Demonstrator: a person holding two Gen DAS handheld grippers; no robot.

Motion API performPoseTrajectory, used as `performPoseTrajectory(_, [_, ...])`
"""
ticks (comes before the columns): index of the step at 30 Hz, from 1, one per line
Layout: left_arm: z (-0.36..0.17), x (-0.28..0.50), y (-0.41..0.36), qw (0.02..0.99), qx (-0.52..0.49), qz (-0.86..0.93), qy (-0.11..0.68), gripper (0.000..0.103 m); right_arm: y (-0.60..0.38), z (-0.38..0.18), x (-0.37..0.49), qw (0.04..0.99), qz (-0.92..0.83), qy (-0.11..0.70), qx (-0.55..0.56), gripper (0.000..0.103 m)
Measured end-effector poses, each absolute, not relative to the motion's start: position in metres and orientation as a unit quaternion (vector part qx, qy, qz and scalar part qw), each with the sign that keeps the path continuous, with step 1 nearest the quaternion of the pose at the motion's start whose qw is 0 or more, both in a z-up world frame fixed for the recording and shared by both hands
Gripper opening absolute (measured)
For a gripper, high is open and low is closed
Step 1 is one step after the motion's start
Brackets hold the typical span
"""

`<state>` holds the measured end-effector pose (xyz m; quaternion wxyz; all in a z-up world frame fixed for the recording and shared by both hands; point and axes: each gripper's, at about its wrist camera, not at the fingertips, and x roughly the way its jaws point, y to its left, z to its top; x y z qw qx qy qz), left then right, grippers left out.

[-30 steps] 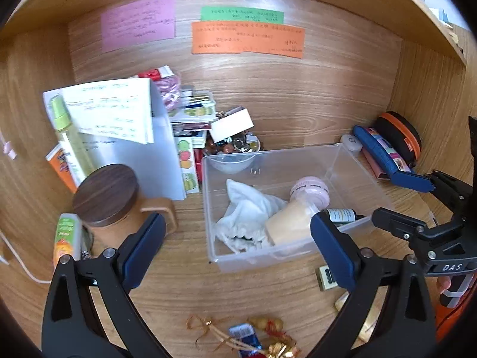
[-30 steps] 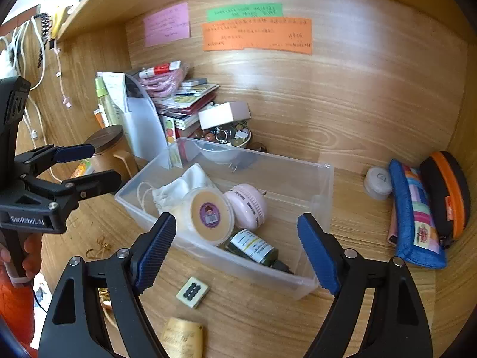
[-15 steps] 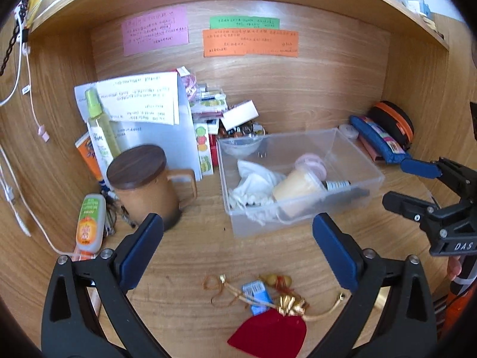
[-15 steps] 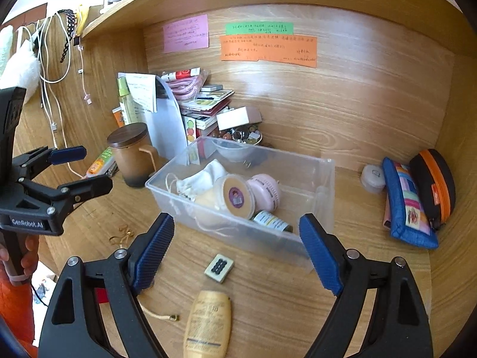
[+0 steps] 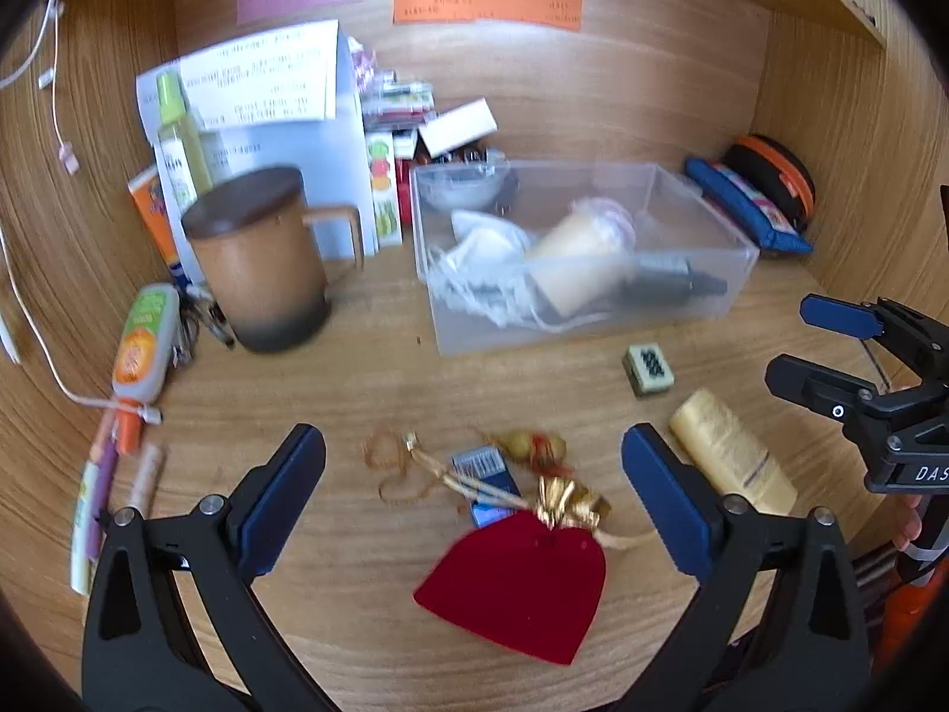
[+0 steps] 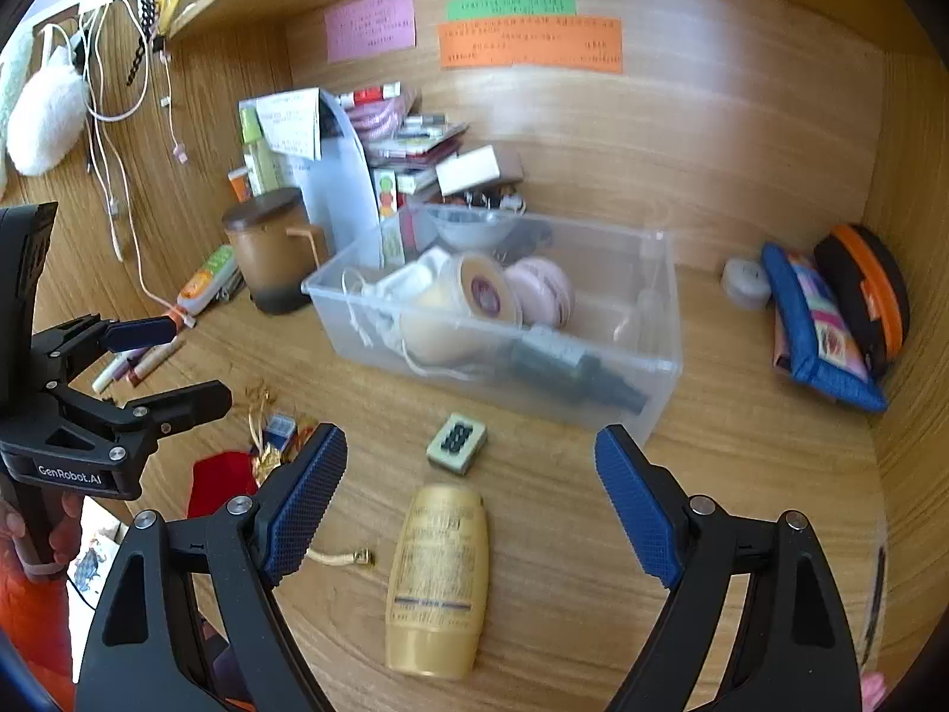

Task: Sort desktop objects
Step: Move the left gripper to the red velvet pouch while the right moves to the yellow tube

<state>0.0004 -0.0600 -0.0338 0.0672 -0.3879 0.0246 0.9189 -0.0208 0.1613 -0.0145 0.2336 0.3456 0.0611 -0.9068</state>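
Two wide-open, empty grippers hover over the desk: a red pouch [image 5: 522,587] lies between the left gripper's [image 5: 474,495] fingers, a yellow bottle [image 6: 439,578] between the right gripper's [image 6: 471,501], clear bin [image 6: 661,320] beyond

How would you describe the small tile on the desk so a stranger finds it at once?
Find the clear plastic box on the wooden desk. In front of it, apart from it, lies the small tile, beyond the yellow bottle. It alone is a pale block with dark dots on top.
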Motion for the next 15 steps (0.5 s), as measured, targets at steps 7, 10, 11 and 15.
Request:
performPoseTrajectory(7, [-0.069,0.001,-0.061,0.073,-0.434,0.898,0.022,0.101,0.162,-0.047,-0.019,0.229,-0.893,0.056,0.384,0.084])
performPoseTrajectory(10, [-0.079,0.001,-0.062,0.077,-0.447,0.891,0.020,0.101,0.161,-0.060,-0.020,0.226,-0.887,0.057,0.400,0.084])
performPoseTrajectory(11, [-0.082,0.001,-0.062,0.078,-0.450,0.889,0.018,0.101,0.161,-0.064,-0.019,0.224,-0.885,0.058,0.404,0.084])
performPoseTrajectory(15, [-0.086,0.000,-0.063,0.084,-0.456,0.886,0.010,0.101,0.158,-0.072,-0.018,0.218,-0.884,0.063,0.408,0.084])
